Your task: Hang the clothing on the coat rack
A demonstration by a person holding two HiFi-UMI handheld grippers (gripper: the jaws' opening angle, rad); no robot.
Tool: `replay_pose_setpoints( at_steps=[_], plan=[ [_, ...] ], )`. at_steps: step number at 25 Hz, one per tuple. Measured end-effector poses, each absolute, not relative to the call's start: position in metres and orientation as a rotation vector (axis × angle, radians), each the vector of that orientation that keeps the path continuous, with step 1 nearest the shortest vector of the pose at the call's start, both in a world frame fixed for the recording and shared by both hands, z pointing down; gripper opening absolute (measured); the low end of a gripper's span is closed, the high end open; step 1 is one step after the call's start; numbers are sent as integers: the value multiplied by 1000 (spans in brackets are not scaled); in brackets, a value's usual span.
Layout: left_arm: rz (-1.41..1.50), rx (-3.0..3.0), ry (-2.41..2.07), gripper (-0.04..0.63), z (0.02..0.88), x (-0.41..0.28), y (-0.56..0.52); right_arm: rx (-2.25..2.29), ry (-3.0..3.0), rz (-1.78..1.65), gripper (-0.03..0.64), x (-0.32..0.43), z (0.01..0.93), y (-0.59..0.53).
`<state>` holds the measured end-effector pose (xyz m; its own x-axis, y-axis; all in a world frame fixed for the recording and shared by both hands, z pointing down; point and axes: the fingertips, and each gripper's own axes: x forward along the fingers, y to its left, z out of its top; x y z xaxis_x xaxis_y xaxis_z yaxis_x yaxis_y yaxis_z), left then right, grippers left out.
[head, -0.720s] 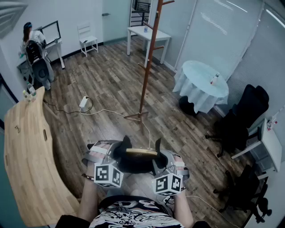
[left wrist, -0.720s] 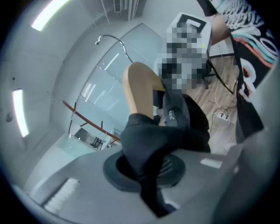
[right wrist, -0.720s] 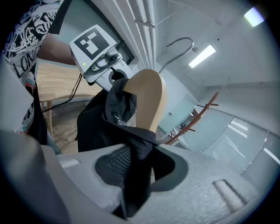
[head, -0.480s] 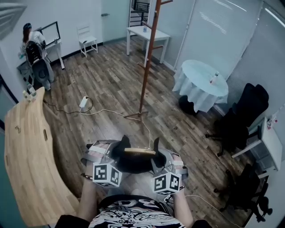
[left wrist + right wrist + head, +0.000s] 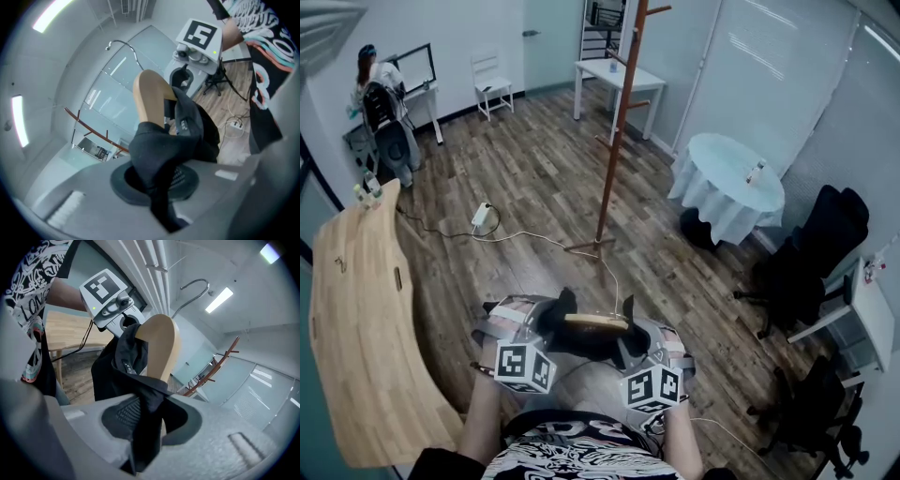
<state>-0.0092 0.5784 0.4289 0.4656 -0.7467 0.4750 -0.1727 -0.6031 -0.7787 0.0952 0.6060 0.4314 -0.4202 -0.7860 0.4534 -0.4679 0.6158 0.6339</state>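
head view: left gripper (image 5: 546,325), right gripper (image 5: 630,339) pinch garment (image 5: 586,343).

A: What is cut off?
B: The tall reddish-brown wooden coat rack (image 5: 620,122) loses its top at the head view's upper edge.
A: What is hidden?
B: The black fabric garment (image 5: 581,343) covers most of the pale wooden hanger (image 5: 596,322).

The left forearm (image 5: 483,427) and right forearm (image 5: 681,441) reach forward low before the torso, with the left gripper (image 5: 546,330) and right gripper (image 5: 630,339) side by side, tipped downward, each with jaws clamped on the black garment (image 5: 581,345).
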Motion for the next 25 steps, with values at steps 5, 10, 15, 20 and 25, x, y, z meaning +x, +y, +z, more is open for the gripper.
replay_pose_setpoints(
  at_steps=[5,10,15,20,25],
  plan=[
    [-1114,-2061,755,17,430,1,583,980,-2087,-546,100,105,434,611],
    [-1115,-2067,752,17,433,9,583,986,-2075,-548,100,114,435,611],
    [-1110,-2082,726,17,438,19,572,992,-2077,-513,99,122,435,605],
    [-1103,-2096,694,17,447,28,555,1008,-2073,-496,98,131,446,590],
    [-1098,-2103,667,17,450,31,523,1017,-2062,-478,98,134,449,560]
  ],
)
